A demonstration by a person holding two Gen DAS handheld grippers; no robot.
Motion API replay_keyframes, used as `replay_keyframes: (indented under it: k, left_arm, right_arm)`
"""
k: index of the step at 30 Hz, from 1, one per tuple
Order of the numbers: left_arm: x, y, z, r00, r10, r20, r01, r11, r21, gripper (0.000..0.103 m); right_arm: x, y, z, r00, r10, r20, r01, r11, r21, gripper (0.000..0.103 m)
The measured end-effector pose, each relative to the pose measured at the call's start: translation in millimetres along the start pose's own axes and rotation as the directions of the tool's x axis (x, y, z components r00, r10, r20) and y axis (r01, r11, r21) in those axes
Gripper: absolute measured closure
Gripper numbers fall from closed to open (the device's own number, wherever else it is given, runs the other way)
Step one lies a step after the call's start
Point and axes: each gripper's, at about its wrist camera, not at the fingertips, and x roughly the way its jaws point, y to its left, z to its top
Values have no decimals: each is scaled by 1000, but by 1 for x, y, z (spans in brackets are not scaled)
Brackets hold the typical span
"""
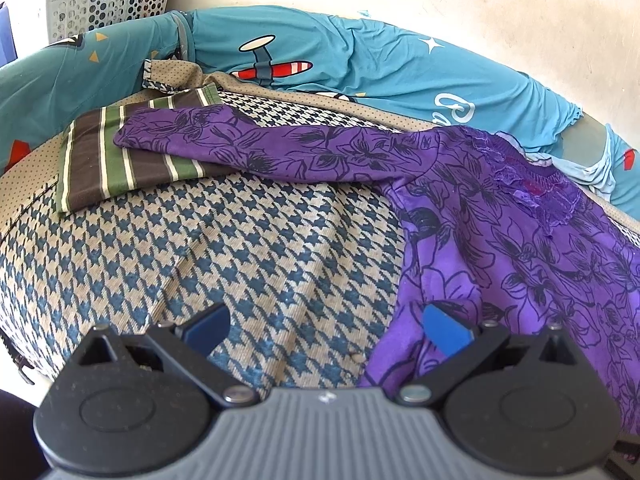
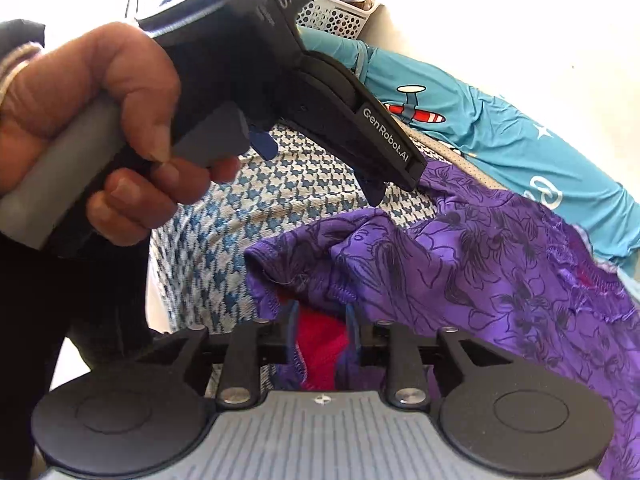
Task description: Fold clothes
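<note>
- Between the right gripper [image 2: 322,340] fingers, the purple top [image 2: 500,264] hem is clamped tight.
- Beside its hem, the left gripper [image 1: 326,326] hangs spread wide, holding nothing, 1 blue pad over cloth.
- Risk: a 1-sided pull could bunch the sleeve [image 1: 240,140] lying across the striped garment [image 1: 120,156].

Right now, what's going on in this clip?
A person is folding a purple floral top spread on a houndstooth-covered surface. The right hand-held gripper is shut on the top's hem. The left hand-held gripper is open at the garment's edge, one pad on the fabric. A folded striped garment lies beyond.
</note>
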Motion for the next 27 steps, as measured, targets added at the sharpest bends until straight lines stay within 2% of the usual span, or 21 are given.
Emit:
replay_keyframes:
  k: [5,8,13,15,16,17,24,27]
  left_arm:
    - [-1,4,1,1000,-6,-1,6,1000,-20,0]
    - [-1,7,1,1000,-10,-3,10,1000,-29,0]
    - [-2,7,2,1000,-15,-1,15,999,-32,0]
    - [-2,7,2,1000,-17,0,17,999,-33,0]
    - [-2,7,2,1000,-18,0,18,999,-33,0]
    - [-3,6,2,1000,-19,1,19,999,-32,0]
    - [-9,8,4,1000,-8,28,9,999,-38,0]
    - [-18,12,9,997,14,74,-11,999,-39,0]
  right_arm:
    - [13,10,4,1000,-12,6,12,993,-118,69]
    - [23,16,4,1000,-29,3,29,984,-173,68]
    - [35,16,1,999,-54,-11,51,983,-176,69]
    - [37,13,1,999,-42,-10,40,988,-151,77]
    - [38,12,1,999,-32,-12,30,990,-141,87]
    - [39,12,1,1000,-27,-14,25,991,-135,90]
    - [37,9,8,1000,-22,-12,21,997,-72,100]
    - [27,7,19,999,33,29,-33,999,9,101]
